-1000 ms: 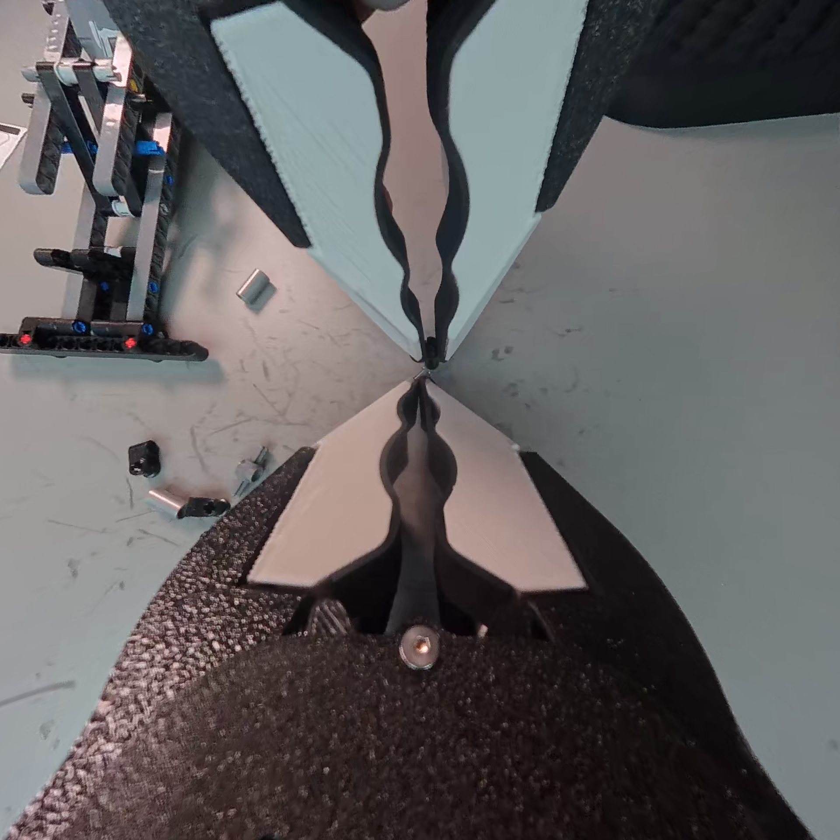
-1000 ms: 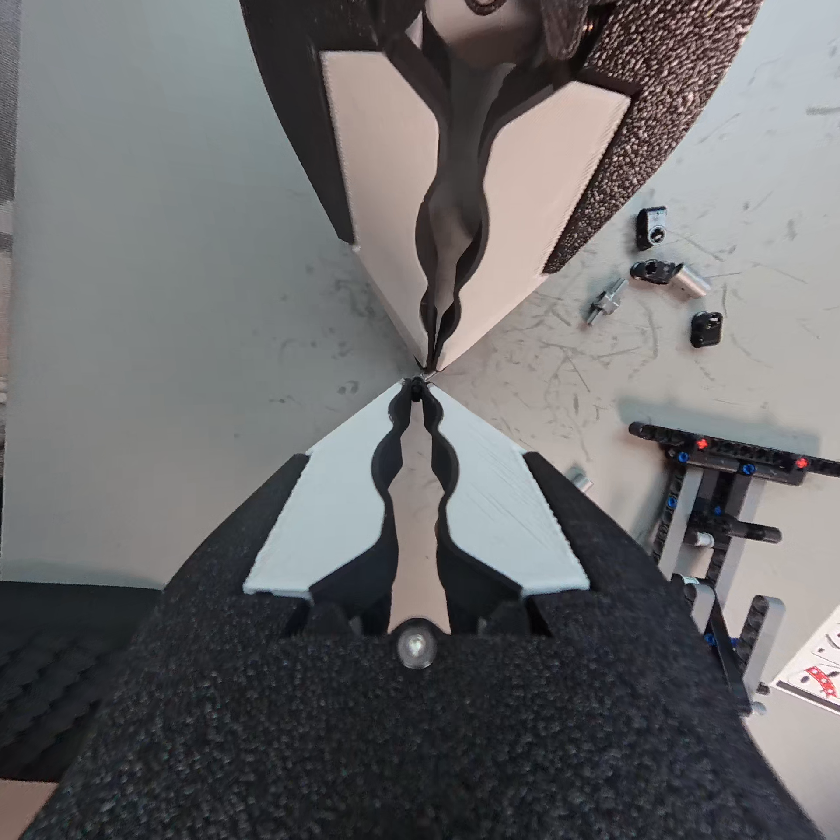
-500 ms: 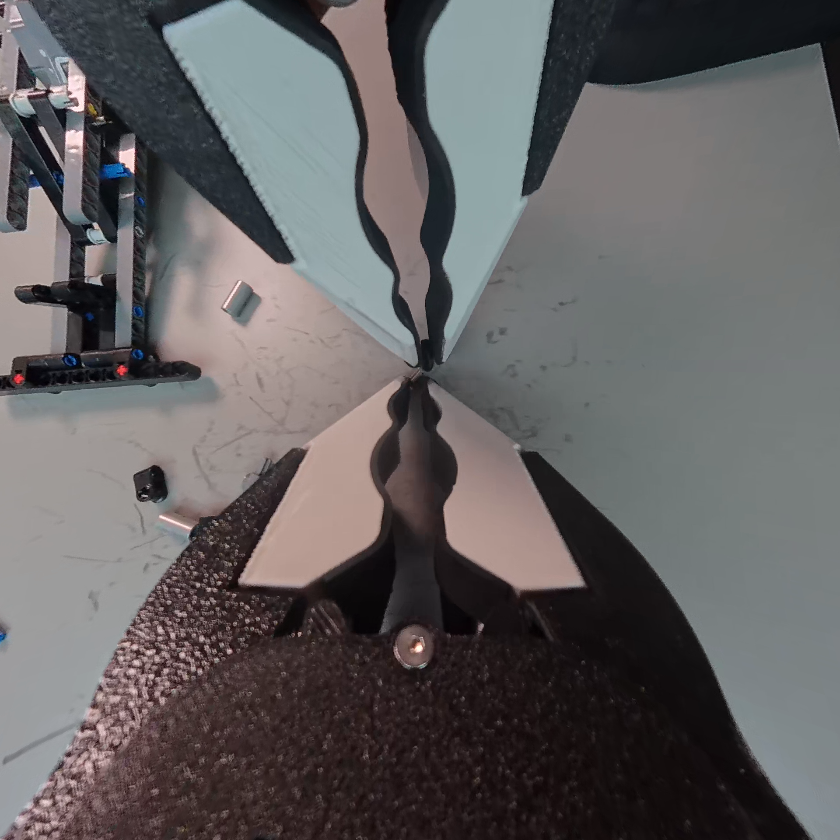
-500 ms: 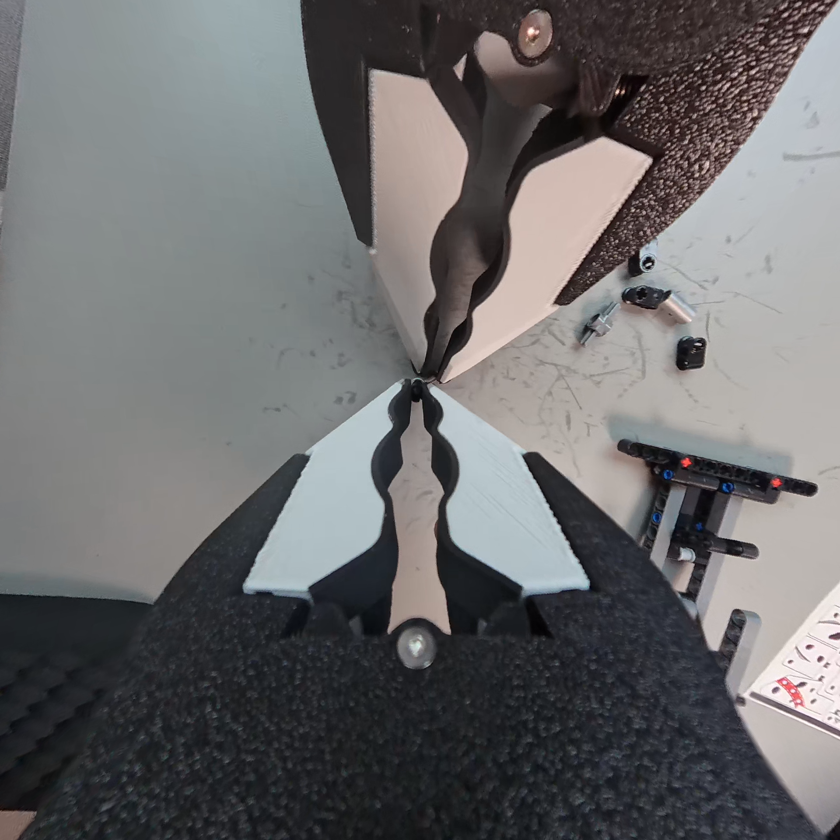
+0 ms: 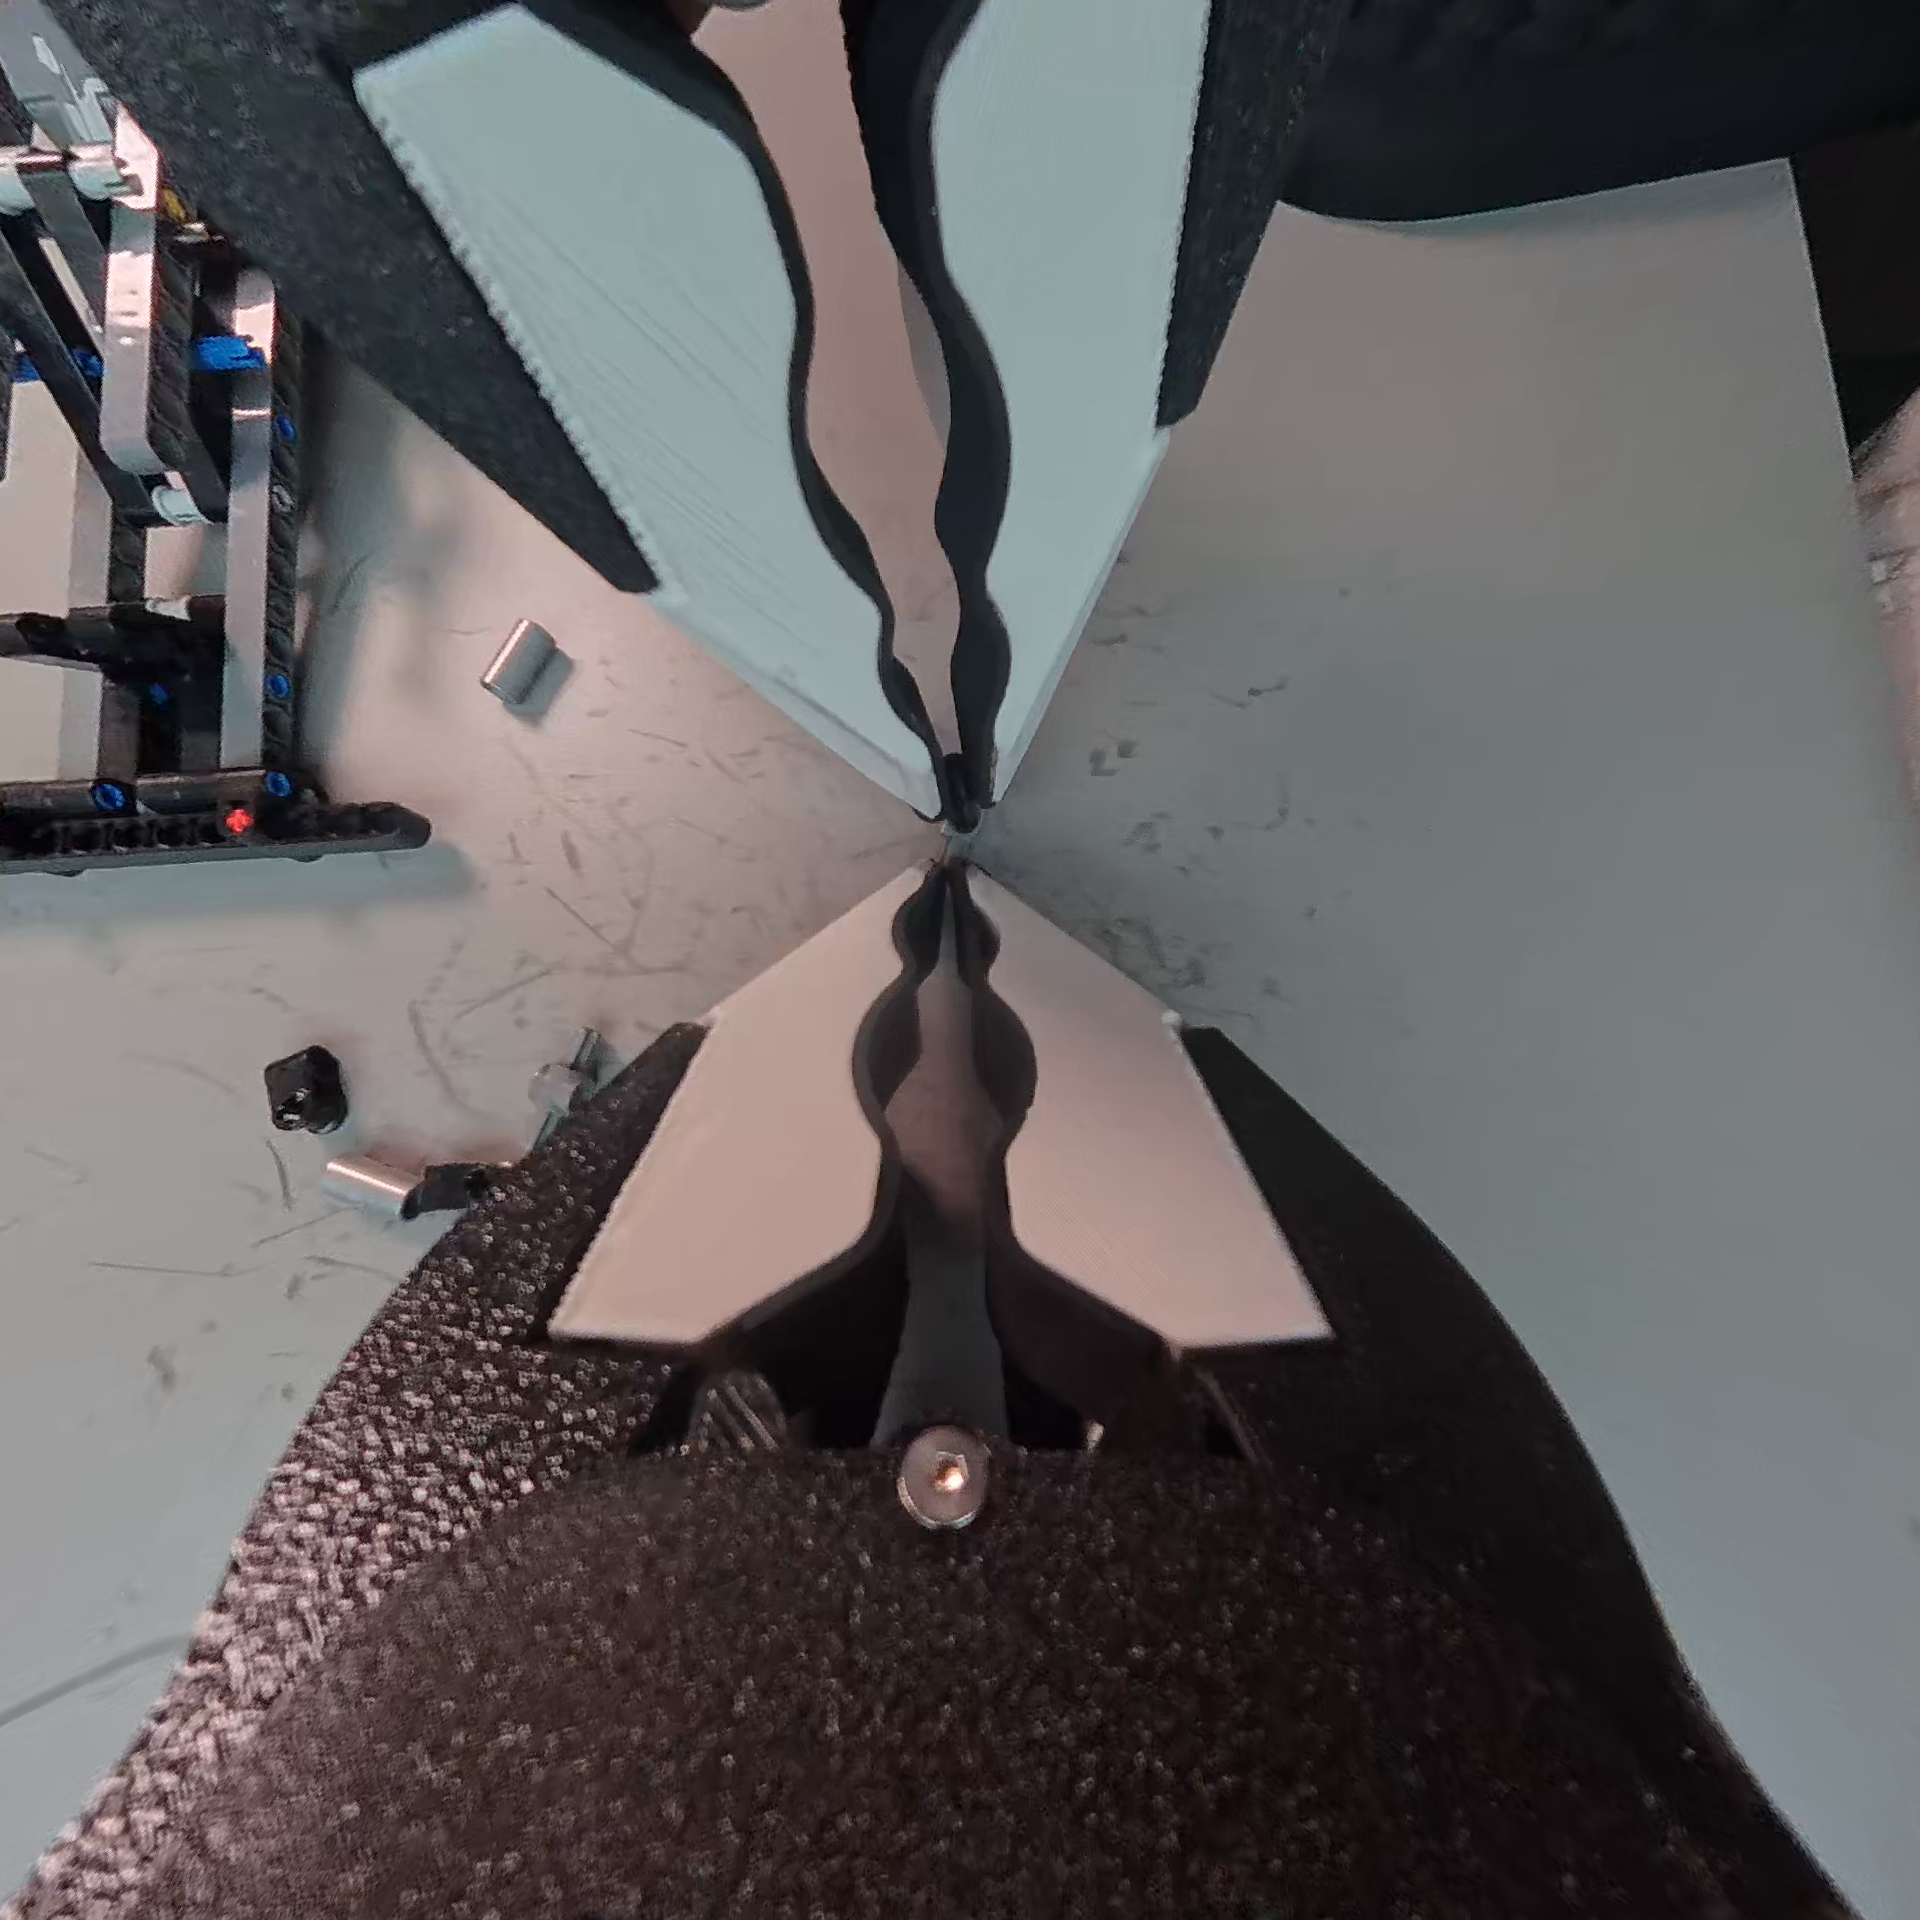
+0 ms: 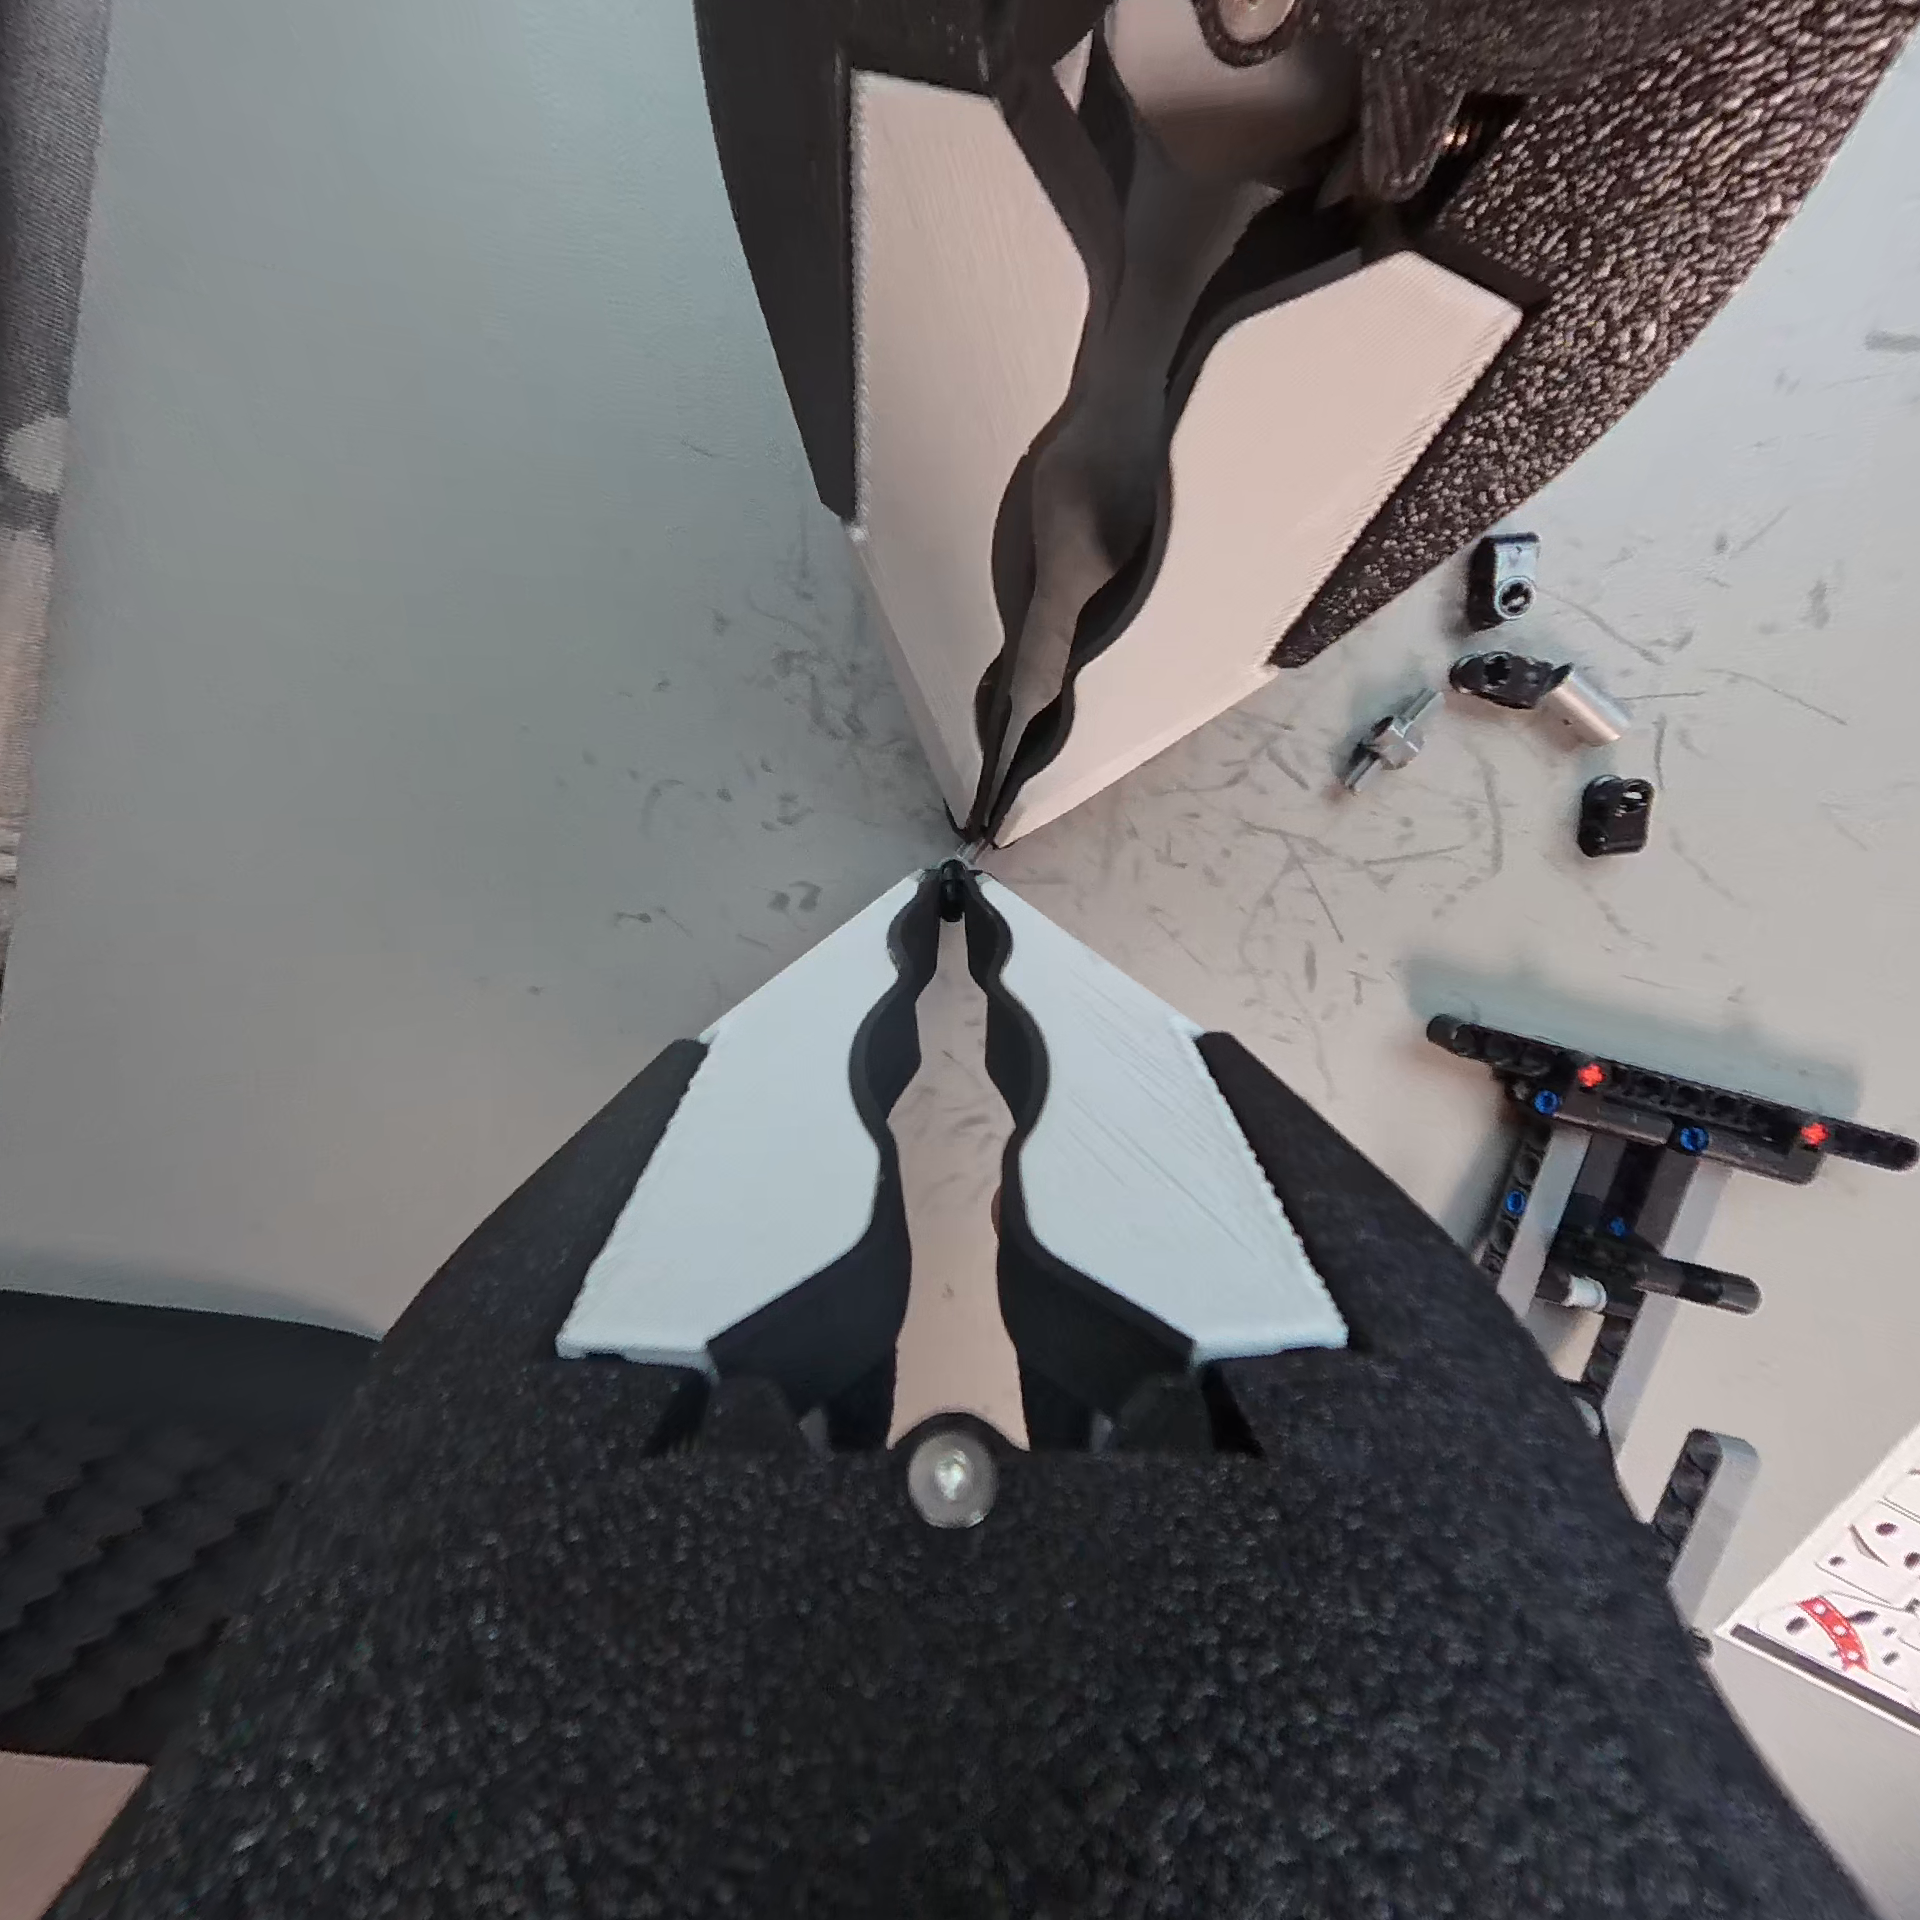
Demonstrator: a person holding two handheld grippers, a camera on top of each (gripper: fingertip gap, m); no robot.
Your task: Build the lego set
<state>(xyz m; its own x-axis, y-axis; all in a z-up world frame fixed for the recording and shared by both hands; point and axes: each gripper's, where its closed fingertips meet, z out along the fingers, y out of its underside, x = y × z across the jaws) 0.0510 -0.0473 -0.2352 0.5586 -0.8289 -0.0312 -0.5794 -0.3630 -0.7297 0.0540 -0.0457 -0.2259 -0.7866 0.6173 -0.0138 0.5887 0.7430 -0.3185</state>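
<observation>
My two grippers meet tip to tip above the scratched white table. My right gripper (image 6: pixel 951 896) is shut on a tiny black piece (image 6: pixel 950 894); it also shows at the top of the left wrist view (image 5: pixel 961 808). My left gripper (image 5: pixel 948 883) is shut, with a thin grey pin (image 5: pixel 950 847) poking from its tips against the black piece. The left gripper shows at the top of the right wrist view (image 6: pixel 977 829). The black and grey lego frame (image 5: pixel 156 623) lies on the table to the side, also in the right wrist view (image 6: pixel 1621 1164).
Loose parts lie near the frame: a grey sleeve (image 5: pixel 525 681), a black connector (image 6: pixel 1616 816), a grey tube with a black end (image 6: pixel 1538 691), a small grey axle pin (image 6: pixel 1387 743). A printed sheet (image 6: pixel 1849 1621) and a dark mat (image 6: pixel 125 1455) lie at the edges. Left and right tips are no more than a few centimetres apart. The small grey axle pin (image 6: pixel 1387 743) is about 8 cm from both grippers' fingertips. Seen from the left wrist view (image 5: pixel 563 1085) as well.
Both grippers stay shut and tip to tip. They have shifted slightly over the table, and the left gripper has tilted a little in the right wrist view.
</observation>
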